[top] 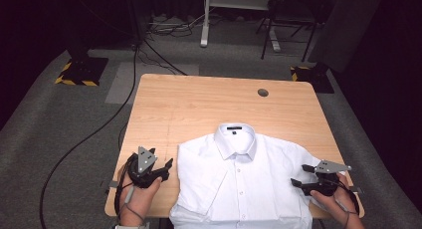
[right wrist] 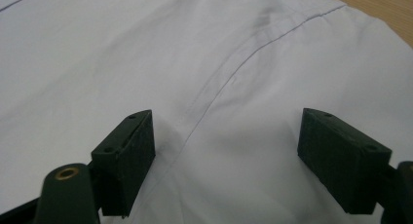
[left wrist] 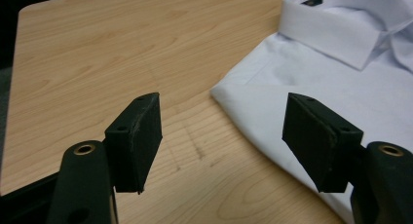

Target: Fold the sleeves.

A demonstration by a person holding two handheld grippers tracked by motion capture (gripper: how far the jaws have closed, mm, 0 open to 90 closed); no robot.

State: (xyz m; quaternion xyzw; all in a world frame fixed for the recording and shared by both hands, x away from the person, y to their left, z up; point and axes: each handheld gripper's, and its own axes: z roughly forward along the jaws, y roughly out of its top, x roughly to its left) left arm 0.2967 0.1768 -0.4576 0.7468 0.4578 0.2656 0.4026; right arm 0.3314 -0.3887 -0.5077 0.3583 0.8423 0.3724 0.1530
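Nearest the camera, a white shirt (top: 244, 181) lies face up at the near edge of a wooden table (top: 199, 104), collar away from the person. The left gripper (top: 166, 168), jaws wide, sits just beside the shirt's left sleeve; the right gripper (top: 298, 175), jaws wide, hovers over its right sleeve. Likely a fold: pinch each sleeve near its seam, lifting one layer only.
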